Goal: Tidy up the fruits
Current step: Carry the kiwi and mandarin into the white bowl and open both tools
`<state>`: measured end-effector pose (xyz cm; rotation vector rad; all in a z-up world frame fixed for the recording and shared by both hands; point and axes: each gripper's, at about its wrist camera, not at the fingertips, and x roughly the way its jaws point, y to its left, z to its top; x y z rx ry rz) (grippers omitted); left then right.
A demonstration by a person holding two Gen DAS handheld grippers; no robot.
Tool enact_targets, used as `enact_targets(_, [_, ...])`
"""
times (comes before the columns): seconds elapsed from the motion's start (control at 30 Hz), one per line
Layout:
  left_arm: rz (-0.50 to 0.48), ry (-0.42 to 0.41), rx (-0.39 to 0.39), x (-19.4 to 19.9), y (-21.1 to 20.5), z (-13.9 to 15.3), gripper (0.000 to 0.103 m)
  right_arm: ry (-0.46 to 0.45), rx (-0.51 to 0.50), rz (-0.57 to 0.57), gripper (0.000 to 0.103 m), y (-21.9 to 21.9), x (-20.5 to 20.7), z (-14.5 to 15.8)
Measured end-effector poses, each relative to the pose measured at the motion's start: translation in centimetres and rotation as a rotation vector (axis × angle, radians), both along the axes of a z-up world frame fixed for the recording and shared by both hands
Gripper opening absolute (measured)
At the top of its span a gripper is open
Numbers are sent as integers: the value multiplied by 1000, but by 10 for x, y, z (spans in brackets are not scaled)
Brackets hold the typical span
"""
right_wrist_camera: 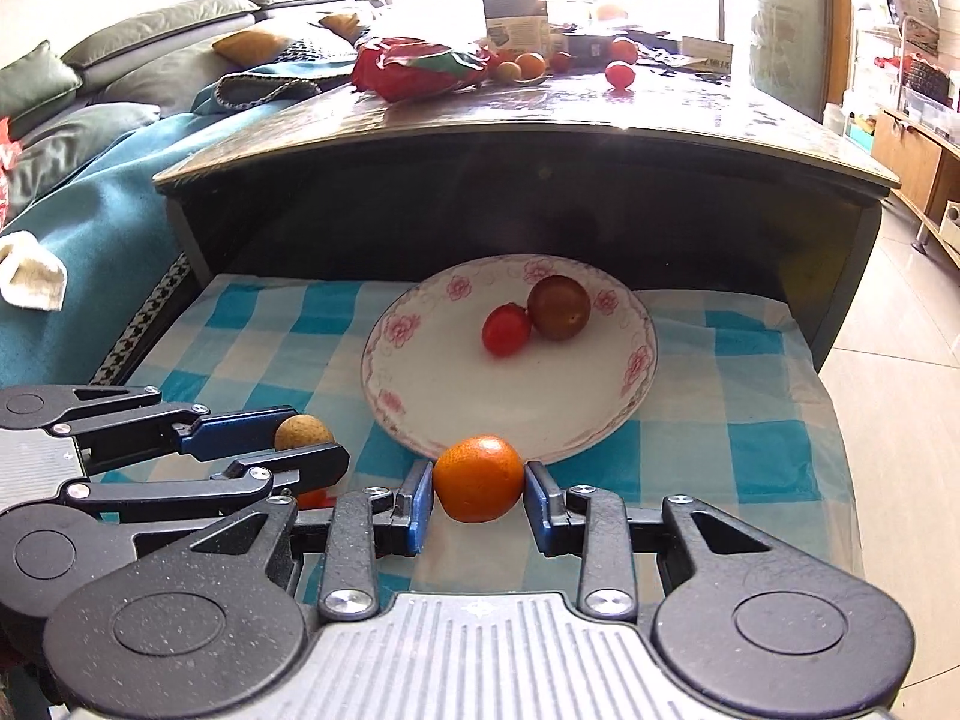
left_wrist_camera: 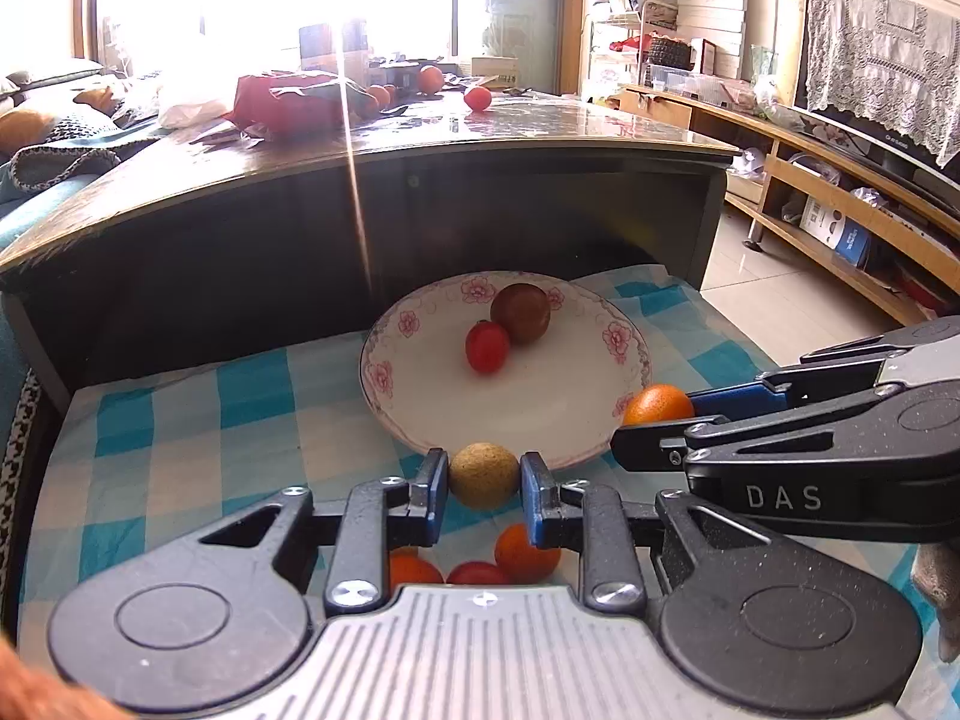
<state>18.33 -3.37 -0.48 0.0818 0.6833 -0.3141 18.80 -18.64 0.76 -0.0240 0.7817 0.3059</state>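
Your right tongs carry the letters "DAS" on the side, seen only in the left view. They grasp an orange at the near rim of the flowered plate. Your left tongs grasp a tan fruit just beside that rim. More fruits lie under them on the checked cloth.

A dark glass-topped table carries a red bag and a carton, flanked by a teal sofa and wooden shelving.
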Motion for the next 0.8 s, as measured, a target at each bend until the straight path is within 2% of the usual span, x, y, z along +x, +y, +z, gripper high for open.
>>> enact_targets(0.8, [-2, -14, -3, 45, -14, -15, 34, -11, -32, -46, 28, -8, 46, -20])
